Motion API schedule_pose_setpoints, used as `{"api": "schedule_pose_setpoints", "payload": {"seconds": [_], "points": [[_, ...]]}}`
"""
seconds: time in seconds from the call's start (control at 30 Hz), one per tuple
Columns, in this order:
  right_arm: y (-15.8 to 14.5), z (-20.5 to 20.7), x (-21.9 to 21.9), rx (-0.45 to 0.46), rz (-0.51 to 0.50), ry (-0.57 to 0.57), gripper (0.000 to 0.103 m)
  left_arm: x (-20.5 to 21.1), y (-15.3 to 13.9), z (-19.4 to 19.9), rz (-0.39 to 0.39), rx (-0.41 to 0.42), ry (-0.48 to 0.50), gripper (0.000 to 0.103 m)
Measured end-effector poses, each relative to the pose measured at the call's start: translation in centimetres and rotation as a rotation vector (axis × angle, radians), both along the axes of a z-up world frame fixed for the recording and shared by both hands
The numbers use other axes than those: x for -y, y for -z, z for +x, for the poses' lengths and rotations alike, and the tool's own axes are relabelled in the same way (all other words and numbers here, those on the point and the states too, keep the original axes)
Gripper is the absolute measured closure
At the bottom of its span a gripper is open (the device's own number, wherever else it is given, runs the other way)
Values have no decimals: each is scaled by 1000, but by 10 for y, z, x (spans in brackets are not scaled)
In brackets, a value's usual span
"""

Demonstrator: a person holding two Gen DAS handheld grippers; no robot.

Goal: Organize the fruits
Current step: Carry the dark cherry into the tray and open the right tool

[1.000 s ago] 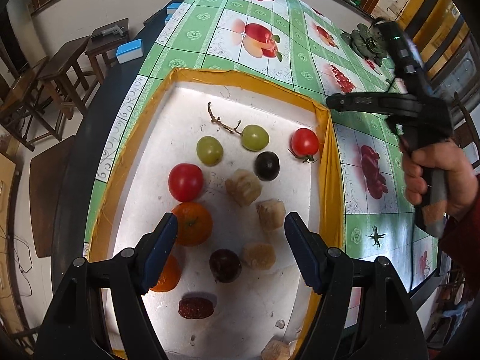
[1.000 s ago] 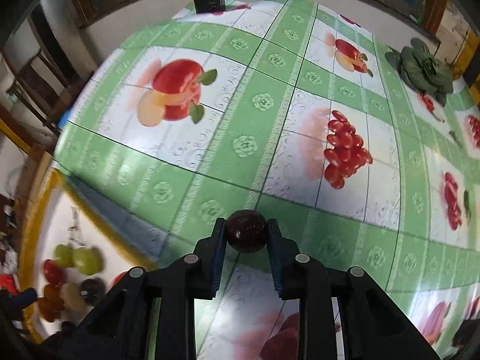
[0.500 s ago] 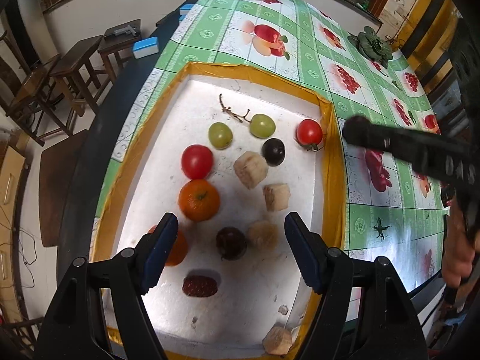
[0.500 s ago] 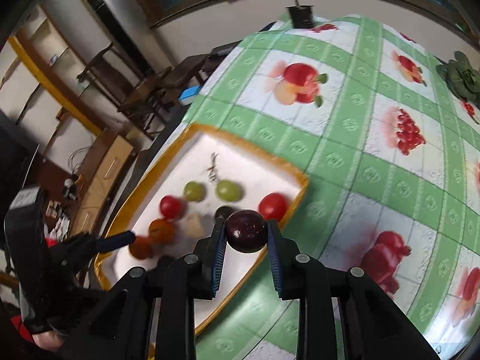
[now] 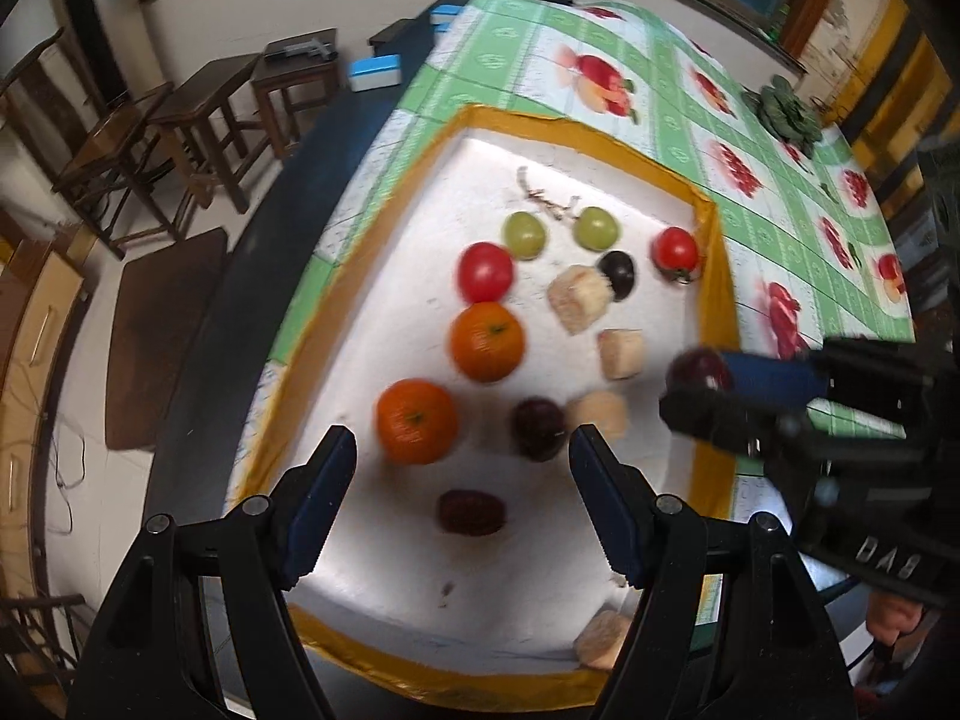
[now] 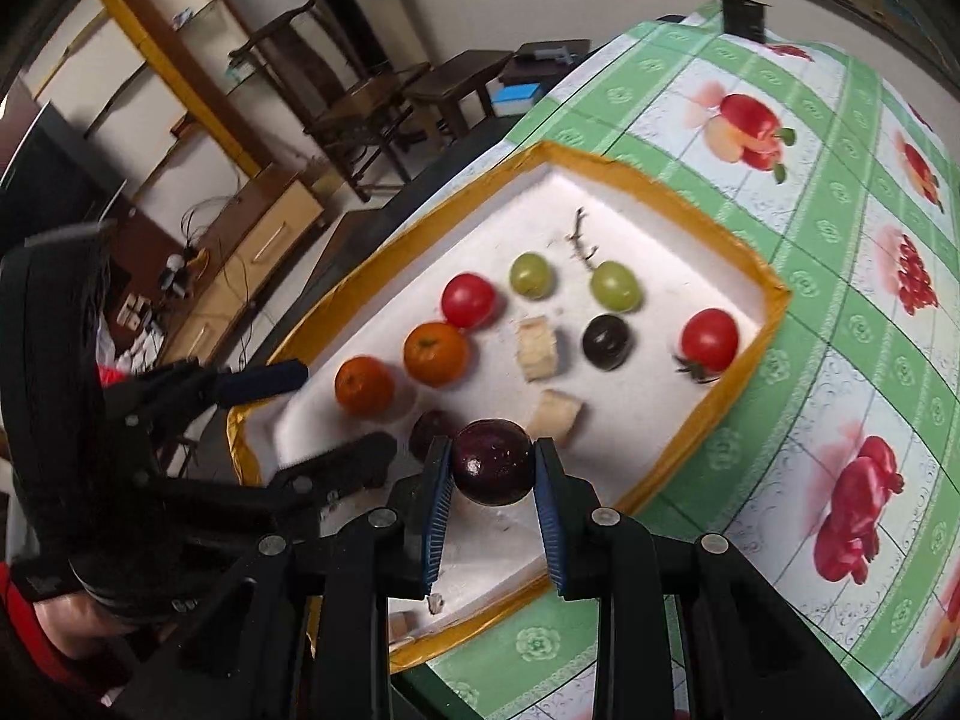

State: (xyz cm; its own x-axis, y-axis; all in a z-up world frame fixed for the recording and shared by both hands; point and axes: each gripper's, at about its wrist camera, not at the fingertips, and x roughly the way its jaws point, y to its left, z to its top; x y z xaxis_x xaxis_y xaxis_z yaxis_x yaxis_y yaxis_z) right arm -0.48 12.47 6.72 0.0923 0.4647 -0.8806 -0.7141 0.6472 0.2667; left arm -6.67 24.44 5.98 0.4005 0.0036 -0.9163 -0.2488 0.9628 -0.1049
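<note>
Two handheld grippers hang over a white foam tray with a yellow taped rim (image 5: 714,276) that sits on a green checked tablecloth printed with fruit (image 6: 840,312). In the right wrist view the right gripper (image 6: 492,471) is clenched on a dark purple round plum (image 6: 493,461), its blue-padded fingers (image 6: 440,489) pressing both sides of the fruit, which is held in the air above the near right part of the tray. The left wrist view shows the same plum (image 5: 699,371) at the tip of that gripper, over the tray's right edge.

The left gripper (image 5: 459,504) has its jaws spread wide and grasps nothing; it hovers above the near end of the tray, with a dark red wrinkled date (image 5: 471,513) lying on the foam between its fingers.

On the tray lie two orange mandarins (image 5: 417,420), one behind the other, with a red tomato (image 5: 485,272) just beyond the far one. Two green grapes (image 5: 524,234) sit near a bare brown grape stalk (image 5: 543,195). A second red tomato with a green calyx (image 5: 675,251) rests close to the right rim, a small black round fruit (image 5: 618,273) beside it. Several pale beige chunks (image 5: 579,299) are scattered in the middle, and another dark purple plum (image 5: 537,427) lies near the left gripper's right finger
</note>
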Motion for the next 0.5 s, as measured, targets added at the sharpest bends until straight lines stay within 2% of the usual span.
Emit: {"api": "schedule_pose_setpoints", "payload": {"seconds": [0.2,0.5], "points": [[13,-13,-12,-6,-35,-65,76,-15,2,-9,-2,1,-46,30],[24,-33,-20,-10,-80,-145,76,-21,2,-11,-6,8,-60,30]]}}
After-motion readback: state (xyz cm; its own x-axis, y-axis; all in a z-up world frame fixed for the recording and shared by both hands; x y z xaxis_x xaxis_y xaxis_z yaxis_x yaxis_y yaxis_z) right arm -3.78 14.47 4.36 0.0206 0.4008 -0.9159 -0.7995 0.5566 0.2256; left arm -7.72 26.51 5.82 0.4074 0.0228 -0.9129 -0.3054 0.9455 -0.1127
